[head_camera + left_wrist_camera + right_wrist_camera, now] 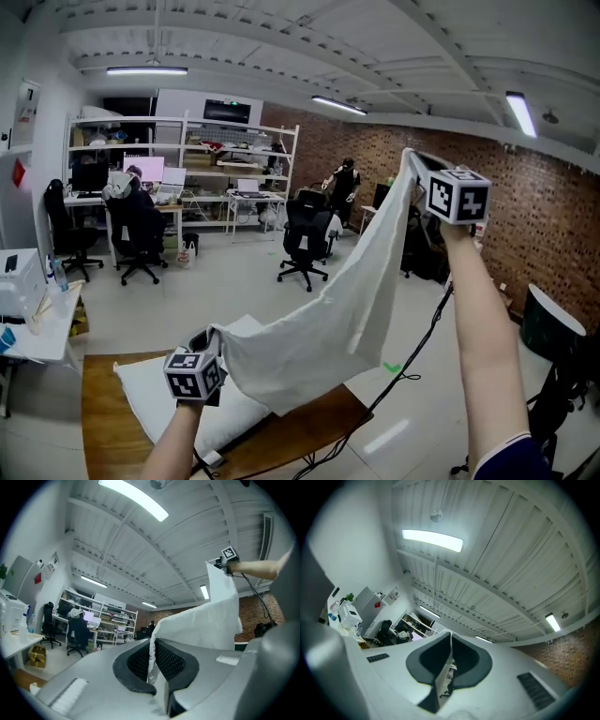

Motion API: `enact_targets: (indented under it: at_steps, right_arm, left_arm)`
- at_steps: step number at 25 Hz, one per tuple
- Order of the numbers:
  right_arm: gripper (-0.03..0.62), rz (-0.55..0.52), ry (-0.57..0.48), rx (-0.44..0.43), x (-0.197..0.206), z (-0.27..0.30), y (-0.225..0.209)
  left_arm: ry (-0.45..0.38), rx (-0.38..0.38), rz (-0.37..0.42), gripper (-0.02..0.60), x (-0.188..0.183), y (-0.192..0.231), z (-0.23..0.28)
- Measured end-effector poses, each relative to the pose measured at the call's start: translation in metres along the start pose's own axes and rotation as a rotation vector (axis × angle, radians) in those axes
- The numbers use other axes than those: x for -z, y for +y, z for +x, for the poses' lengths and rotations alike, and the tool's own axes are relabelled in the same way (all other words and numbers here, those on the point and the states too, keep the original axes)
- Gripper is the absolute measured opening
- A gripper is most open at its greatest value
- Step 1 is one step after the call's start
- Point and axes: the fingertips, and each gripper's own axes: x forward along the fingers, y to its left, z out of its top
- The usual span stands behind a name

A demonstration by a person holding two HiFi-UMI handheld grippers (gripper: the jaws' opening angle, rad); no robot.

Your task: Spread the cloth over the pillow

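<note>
A white cloth (347, 300) hangs stretched in the air between my two grippers. My left gripper (208, 337) is low, just above the table, shut on one corner of it. My right gripper (412, 157) is raised high at arm's length, shut on the opposite corner. Below the cloth, a white pillow (155, 394) lies on the wooden table (98, 422), partly hidden by the cloth. In the left gripper view the cloth (206, 625) runs from between the left gripper (152, 645) pads up to the right gripper (228, 557). In the right gripper view the right gripper (450, 637) pads pinch a thin white edge.
Beyond the table is open grey floor with a black office chair (305, 239). Desks, shelves and seated people are at the back left, and a person stands near the brick wall (553, 225). A white side table (37, 328) is left. A black cable (422, 347) hangs from my right arm.
</note>
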Motion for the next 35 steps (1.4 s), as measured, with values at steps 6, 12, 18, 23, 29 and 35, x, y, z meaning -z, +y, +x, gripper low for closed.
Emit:
enact_targets:
  at_steps: [6, 12, 18, 23, 29, 35]
  right_arm:
    - [0.021, 0.049, 0.035, 0.024, 0.045, -0.025, -0.018]
    - [0.021, 0.089, 0.054, 0.031, 0.08, -0.046, -0.03]
    - [0.021, 0.127, 0.084, 0.021, 0.118, -0.054, -0.035]
    - [0.021, 0.154, 0.104, 0.011, 0.142, -0.063, -0.03]
    - [0.021, 0.179, 0.128, 0.002, 0.169, -0.073, -0.025]
    - [0.021, 0.208, 0.148, -0.029, 0.188, -0.066, -0.007]
  left_arm:
    - [-0.033, -0.08, 0.035, 0.0, -0.061, 0.051, -0.002]
    - [-0.055, -0.152, 0.083, 0.0, -0.113, 0.083, -0.01]
    - [-0.075, -0.221, 0.128, 0.0, -0.158, 0.109, -0.021]
    - [-0.09, -0.272, 0.171, 0.0, -0.196, 0.128, -0.036]
    - [-0.108, -0.301, 0.221, 0.0, -0.231, 0.138, -0.06]
    - [-0.158, -0.324, 0.234, 0.0, -0.261, 0.133, -0.091]
